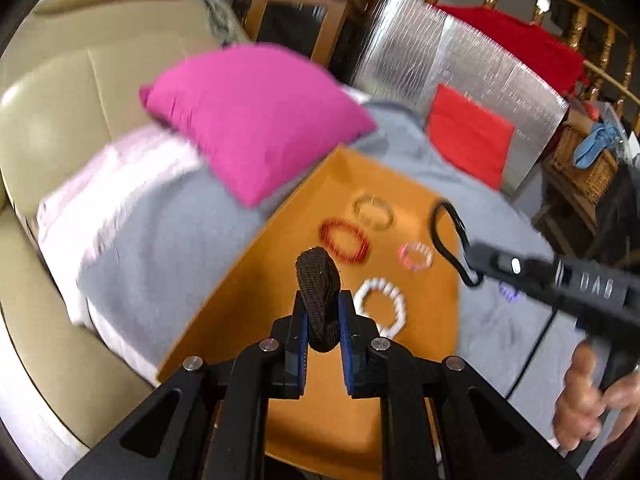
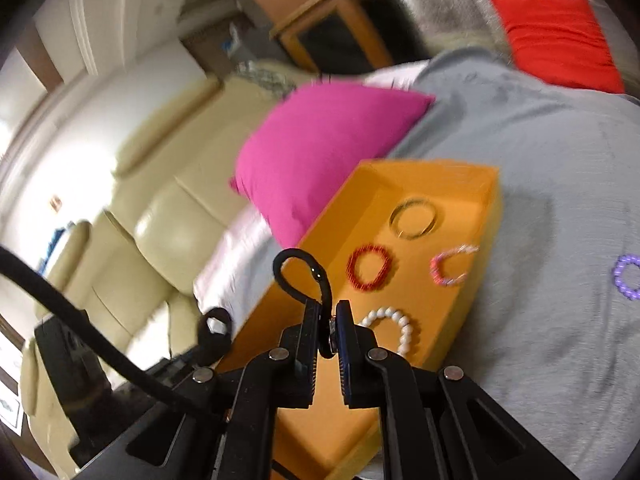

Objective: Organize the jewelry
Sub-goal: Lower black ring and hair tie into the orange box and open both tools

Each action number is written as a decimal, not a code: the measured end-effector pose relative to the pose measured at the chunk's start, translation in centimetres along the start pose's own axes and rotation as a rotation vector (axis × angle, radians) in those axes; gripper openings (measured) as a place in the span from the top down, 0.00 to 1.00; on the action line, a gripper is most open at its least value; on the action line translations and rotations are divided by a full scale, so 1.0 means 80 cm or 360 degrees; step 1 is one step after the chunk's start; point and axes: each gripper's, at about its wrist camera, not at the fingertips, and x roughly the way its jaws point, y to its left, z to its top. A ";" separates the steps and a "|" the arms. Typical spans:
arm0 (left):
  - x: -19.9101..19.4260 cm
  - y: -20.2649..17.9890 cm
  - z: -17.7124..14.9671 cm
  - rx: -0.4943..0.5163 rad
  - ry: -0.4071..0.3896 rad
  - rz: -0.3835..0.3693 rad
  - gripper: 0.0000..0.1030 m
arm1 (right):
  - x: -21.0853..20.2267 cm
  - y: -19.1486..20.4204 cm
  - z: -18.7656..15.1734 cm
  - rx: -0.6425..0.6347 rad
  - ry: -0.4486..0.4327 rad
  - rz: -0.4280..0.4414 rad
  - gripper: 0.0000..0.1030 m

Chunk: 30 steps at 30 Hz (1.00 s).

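An orange tray (image 1: 280, 240) (image 2: 368, 184) lies on a grey blanket. In it lie a gold bangle (image 1: 373, 211) (image 2: 414, 218), a red bead bracelet (image 1: 344, 240) (image 2: 369, 267), a pink bracelet (image 1: 417, 256) (image 2: 450, 266) and a white bead bracelet (image 1: 380, 306) (image 2: 394, 330). A purple bracelet (image 2: 628, 276) lies on the blanket right of the tray. My left gripper (image 1: 323, 304) is shut on a dark brown woven band (image 1: 318, 288) above the tray. My right gripper (image 2: 329, 314) (image 1: 476, 258) is shut on a thin black band (image 2: 298, 276) (image 1: 450, 236) over the tray's left edge.
A pink cushion (image 1: 256, 116) (image 2: 320, 148) lies behind the tray, a red cushion (image 1: 468, 136) (image 2: 560, 36) at the back right. A beige leather sofa (image 1: 60, 92) runs along the left. A silver foil sheet (image 1: 452, 56) and wicker basket (image 1: 584, 160) stand behind.
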 end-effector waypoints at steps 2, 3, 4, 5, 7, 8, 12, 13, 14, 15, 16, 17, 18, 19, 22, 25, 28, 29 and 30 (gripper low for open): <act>0.015 0.009 -0.008 -0.0040 0.0060 0.0011 0.86 | 0.027 0.010 0.005 -0.0020 0.0082 -0.0075 0.90; 0.020 0.014 -0.010 -0.0058 0.0078 0.0011 0.86 | 0.041 0.015 0.007 -0.0033 0.0124 -0.0099 0.90; 0.026 0.019 -0.012 -0.0075 0.0096 0.0015 0.86 | 0.055 0.019 0.010 -0.0031 0.0164 -0.0125 0.90; 0.030 0.022 -0.014 -0.0082 0.0110 0.0025 0.86 | 0.064 0.020 0.010 -0.0024 0.0193 -0.0148 0.90; 0.031 0.026 -0.020 -0.0078 0.0125 0.0038 0.86 | 0.085 0.023 0.011 -0.0017 0.0265 -0.0185 0.90; 0.033 0.028 -0.022 -0.0078 0.0137 0.0046 0.86 | 0.096 0.024 0.011 -0.0010 0.0307 -0.0215 0.90; 0.041 0.040 -0.027 -0.0102 0.0178 0.0068 0.86 | 0.137 0.028 0.012 0.0037 0.0430 -0.0266 0.90; 0.043 0.044 -0.028 -0.0113 0.0186 0.0074 0.86 | 0.143 0.030 0.012 0.0040 0.0446 -0.0285 0.90; 0.044 0.046 -0.028 -0.0120 0.0187 0.0078 0.85 | 0.153 0.032 0.011 0.0043 0.0469 -0.0295 0.90; 0.045 0.047 -0.026 -0.0123 0.0189 0.0084 0.85 | 0.162 0.034 0.010 0.0048 0.0488 -0.0292 0.90; 0.045 0.048 -0.025 -0.0127 0.0185 0.0092 0.85 | 0.167 0.036 0.008 0.0048 0.0501 -0.0297 0.90; 0.044 0.050 -0.024 -0.0135 0.0183 0.0100 0.85 | 0.175 0.039 0.007 0.0043 0.0520 -0.0315 0.90; 0.044 0.051 -0.024 -0.0142 0.0181 0.0105 0.85 | 0.183 0.041 0.006 0.0040 0.0533 -0.0335 0.89; 0.044 0.053 -0.023 -0.0154 0.0179 0.0112 0.82 | 0.190 0.042 0.004 0.0049 0.0548 -0.0344 0.88; 0.040 0.060 -0.021 -0.0175 0.0171 0.0156 0.68 | 0.200 0.043 0.001 0.0102 0.0605 -0.0281 0.82; 0.036 0.063 -0.019 -0.0182 0.0160 0.0148 0.59 | 0.191 0.041 0.002 0.0136 0.0618 -0.0224 0.72; 0.034 0.057 -0.018 -0.0168 0.0160 0.0154 0.50 | 0.157 0.034 0.012 0.0128 0.0496 -0.0169 0.72; 0.032 0.052 -0.018 -0.0146 0.0150 0.0178 0.48 | 0.146 0.030 0.016 0.0132 0.0460 -0.0158 0.72; 0.030 0.048 -0.017 -0.0127 0.0141 0.0194 0.47 | 0.129 0.025 0.021 0.0139 0.0406 -0.0134 0.72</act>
